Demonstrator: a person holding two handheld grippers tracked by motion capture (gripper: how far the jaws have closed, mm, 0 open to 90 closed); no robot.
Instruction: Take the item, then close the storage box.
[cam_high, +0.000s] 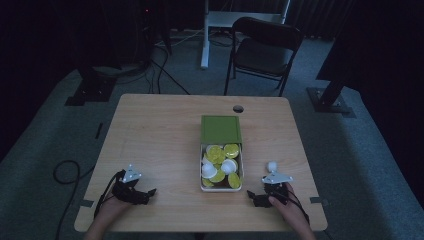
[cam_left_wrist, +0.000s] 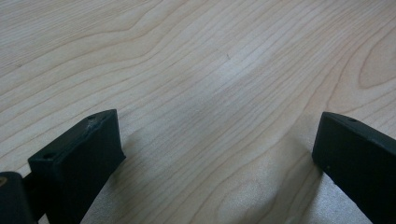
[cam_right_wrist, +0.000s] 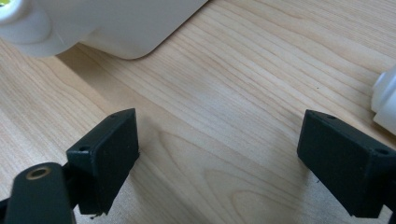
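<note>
Dim room, wooden tabletop (cam_high: 160, 130). High view: white tray (cam_high: 221, 187) of yellow and white discs at centre; white piece (cam_high: 272, 165) lower right. Left hand-held gripper (cam_left_wrist: 215, 154): wide open, empty. Right hand-held gripper (cam_right_wrist: 217, 154): wide open, empty, piece at right edge; a careless reach could knock it away.

A box (cam_high: 221, 170) sits near the middle of the desk (cam_high: 155, 135), its lid (cam_high: 221, 129) just behind it. 1 small ball (cam_high: 271, 165) lies right of the box. A chair (cam_high: 265, 50) stands behind the desk.

left claw (cam_high: 148, 192): jaws wide apart, empty, low over desk | right claw (cam_high: 251, 196): jaws wide apart, empty, low
</note>
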